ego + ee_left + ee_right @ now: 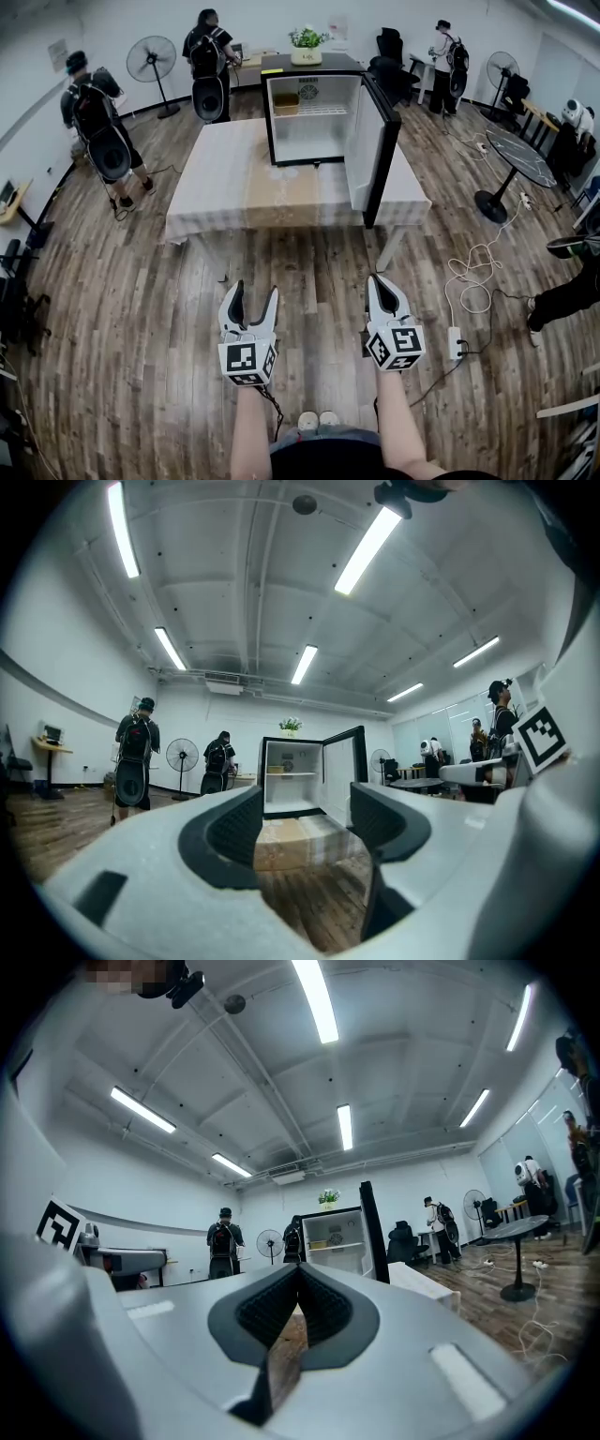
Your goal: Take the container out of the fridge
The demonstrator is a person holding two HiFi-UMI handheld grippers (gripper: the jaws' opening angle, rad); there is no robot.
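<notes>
A small black fridge (314, 108) stands on a cloth-covered table (216, 187), with its door (370, 155) swung open to the right. A small tan container (286, 101) sits on the upper shelf inside. Both grippers hover over the floor, well short of the table. My left gripper (255, 291) is open with nothing between its fingers, and my right gripper (378, 281) is shut and empty. In the left gripper view the fridge (300, 778) and container (274, 769) show far off between the open jaws. In the right gripper view the fridge (337, 1241) stands beyond the shut gripper (298, 1274).
A potted plant (307, 42) sits on the fridge. People stand at the left (94, 122), the back (208, 56) and the back right (450, 61). A round black table (520, 155) is at the right. A white cable and power strip (457, 342) lie on the wooden floor.
</notes>
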